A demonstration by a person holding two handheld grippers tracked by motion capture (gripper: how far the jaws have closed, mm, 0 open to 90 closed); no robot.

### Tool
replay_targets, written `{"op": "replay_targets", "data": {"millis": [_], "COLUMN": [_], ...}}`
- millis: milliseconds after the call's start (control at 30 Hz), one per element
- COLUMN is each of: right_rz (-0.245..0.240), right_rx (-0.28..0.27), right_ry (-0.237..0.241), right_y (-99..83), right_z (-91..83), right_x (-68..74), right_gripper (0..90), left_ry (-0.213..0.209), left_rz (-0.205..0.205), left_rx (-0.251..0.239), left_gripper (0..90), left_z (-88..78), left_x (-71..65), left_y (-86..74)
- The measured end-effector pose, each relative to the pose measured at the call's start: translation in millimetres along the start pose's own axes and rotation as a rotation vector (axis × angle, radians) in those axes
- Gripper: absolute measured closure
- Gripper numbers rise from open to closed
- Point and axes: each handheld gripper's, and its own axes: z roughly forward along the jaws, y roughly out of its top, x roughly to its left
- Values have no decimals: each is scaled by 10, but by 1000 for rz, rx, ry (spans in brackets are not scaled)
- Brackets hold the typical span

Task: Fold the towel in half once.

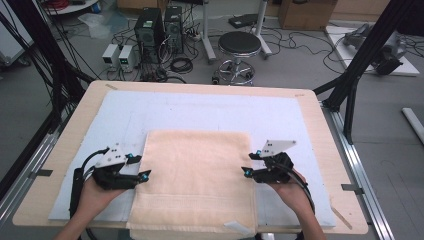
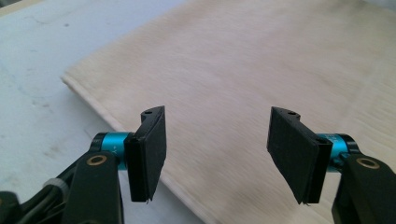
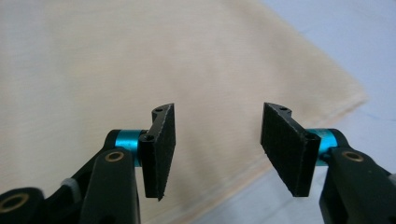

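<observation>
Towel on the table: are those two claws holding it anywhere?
No. The left gripper and right gripper both stand open over the towel's side edges, nothing between the pads.

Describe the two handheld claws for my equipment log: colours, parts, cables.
The left claw and right claw match: black bodies, each topped by a pale grey three-cornered plate with small holes. Turquoise metal collars join the black arms to flat black rubbery pads; brass-coloured rivets mark the arms. A black cable trails from each. Forearms are bare, no sleeves in view.
</observation>
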Motion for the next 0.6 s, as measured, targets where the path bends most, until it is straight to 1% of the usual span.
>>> {"op": "replay_targets", "data": {"millis": [33, 67, 100, 200, 233, 267, 300, 333, 367, 400, 467, 500, 567, 600], "right_rz": [0, 8, 20, 47, 61, 67, 73, 80, 97, 103, 128, 134, 141, 157], "right_rx": [11, 20, 26, 19, 20, 16, 11, 12, 13, 18, 27, 42, 47, 46], "right_ry": [-16, -33, -49, -73, -72, -70, -74, -74, -72, -71, -68, -62, -71, -60], "right_y": [14, 25, 37, 83, 104, 125, 143, 157, 168, 174, 166, 162, 133, 117], "right_z": [42, 78, 109, 192, 222, 261, 297, 338, 382, 425, 506, 552, 613, 638], "right_x": [-65, -129, -193, -380, -435, -496, -545, -596, -641, -680, -739, -772, -808, -823], "right_gripper": [433, 431, 429, 425, 417, 407, 404, 398, 388, 380, 365, 355, 353, 350], "left_ry": [13, 22, 35, 98, 111, 112, 122, 129, 137, 142, 139, 130, 112, 107], "left_rz": [-2, -23, -32, -35, -45, -66, -93, -124, -141, -156, -183, -198, -230, -236], "left_rx": [5, -4, -3, 13, 13, 10, -4, -12, -4, -8, 5, 16, 28, 35], "left_gripper": [380, 379, 376, 379, 381, 404, 426, 429, 426, 417, 414, 405, 378, 363], "left_z": [56, 110, 162, 314, 361, 400, 437, 476, 515, 561, 643, 678, 745, 770], "left_x": [51, 103, 154, 301, 356, 424, 491, 553, 615, 661, 733, 762, 796, 810], "left_y": [29, 50, 74, 147, 167, 184, 191, 195, 196, 187, 156, 138, 111, 98]}}
